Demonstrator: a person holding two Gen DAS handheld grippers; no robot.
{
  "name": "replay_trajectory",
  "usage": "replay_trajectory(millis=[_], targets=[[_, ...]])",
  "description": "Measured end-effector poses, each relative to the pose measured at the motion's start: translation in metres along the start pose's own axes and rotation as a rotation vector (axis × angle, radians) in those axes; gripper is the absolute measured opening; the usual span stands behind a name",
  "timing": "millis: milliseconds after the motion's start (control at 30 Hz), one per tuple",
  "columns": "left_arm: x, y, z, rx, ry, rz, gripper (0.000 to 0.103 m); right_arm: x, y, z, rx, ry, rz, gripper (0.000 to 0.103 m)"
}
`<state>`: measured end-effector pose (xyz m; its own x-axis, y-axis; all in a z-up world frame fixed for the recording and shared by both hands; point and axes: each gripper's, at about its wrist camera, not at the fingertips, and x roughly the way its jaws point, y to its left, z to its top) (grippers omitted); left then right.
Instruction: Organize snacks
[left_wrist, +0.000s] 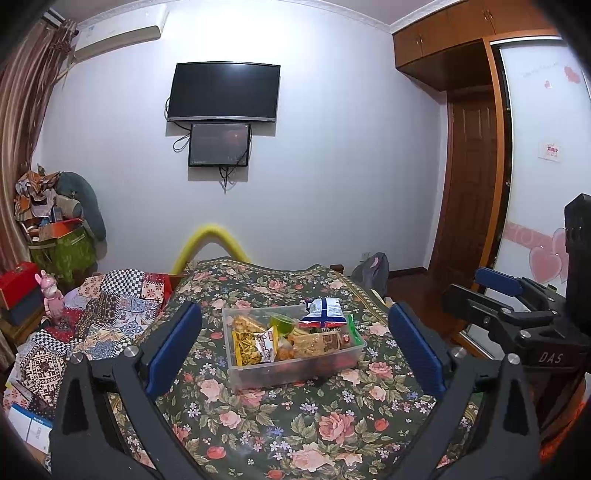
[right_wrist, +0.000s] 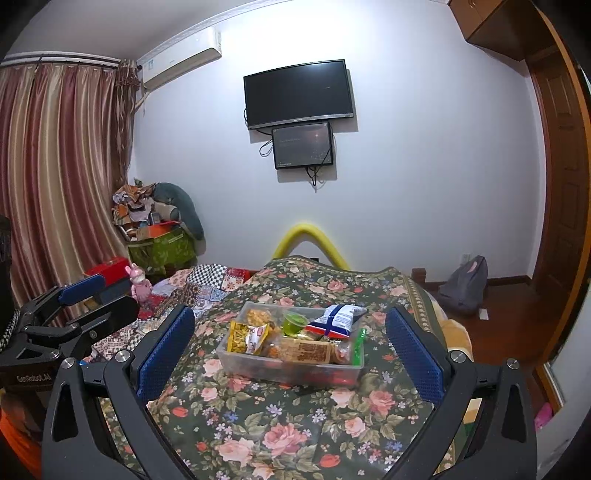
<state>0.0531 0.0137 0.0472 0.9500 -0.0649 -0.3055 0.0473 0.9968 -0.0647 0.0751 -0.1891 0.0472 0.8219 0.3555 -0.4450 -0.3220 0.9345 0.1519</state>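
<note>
A clear plastic box (left_wrist: 236, 373) (right_wrist: 258, 369) sits on the floral cloth and holds several snack packets. Among them are a yellow packet (left_wrist: 246, 346) (right_wrist: 238, 334), a green jelly cup (left_wrist: 283, 322) (right_wrist: 294, 322), a blue-and-white bag (left_wrist: 325, 312) (right_wrist: 338, 319) and a brown packet (left_wrist: 317, 343) (right_wrist: 306, 350). My left gripper (left_wrist: 293, 354) is open, held back from the box with nothing between its blue pads. My right gripper (right_wrist: 290, 350) is open too, also short of the box. Each gripper shows at the edge of the other's view.
The floral cloth (left_wrist: 295, 424) (right_wrist: 280, 424) covers a raised surface. A patchwork quilt (left_wrist: 110, 306) and a pink toy (left_wrist: 51, 295) lie to the left. A grey backpack (right_wrist: 465, 284) leans on the far wall. A wardrobe (left_wrist: 535, 184) and wooden door (right_wrist: 561, 184) stand to the right.
</note>
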Motion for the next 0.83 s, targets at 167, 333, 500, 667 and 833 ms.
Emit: replay_trajectory(millis=[167,333,500,667,833], targets=[[0.0007,-0.0006,-0.0002,0.012,0.006,-0.005,0.103,-0.0008,0.0004,0.0007,-0.003,0.000,-0.004,0.103],[0.0010,-0.0004,-0.0009,0.007,0.008,-0.008,0.103,-0.0018,0.0004,0.0016,-0.006,-0.003,-0.003,0.103],[0.0008,-0.0006,-0.0006,0.009,0.011,-0.007,0.103,-0.0021,0.0006,0.0023,-0.010,-0.004,-0.006,0.103],[0.0008,-0.0004,-0.0009,0.010,0.015,-0.009,0.103,-0.0019,0.0015,0.0028,-0.009,-0.002,-0.006,0.103],[0.0014,-0.0001,-0.0022,0.008,0.020,-0.013,0.103,-0.0014,0.0016,0.0024,-0.008,0.000,-0.007,0.103]])
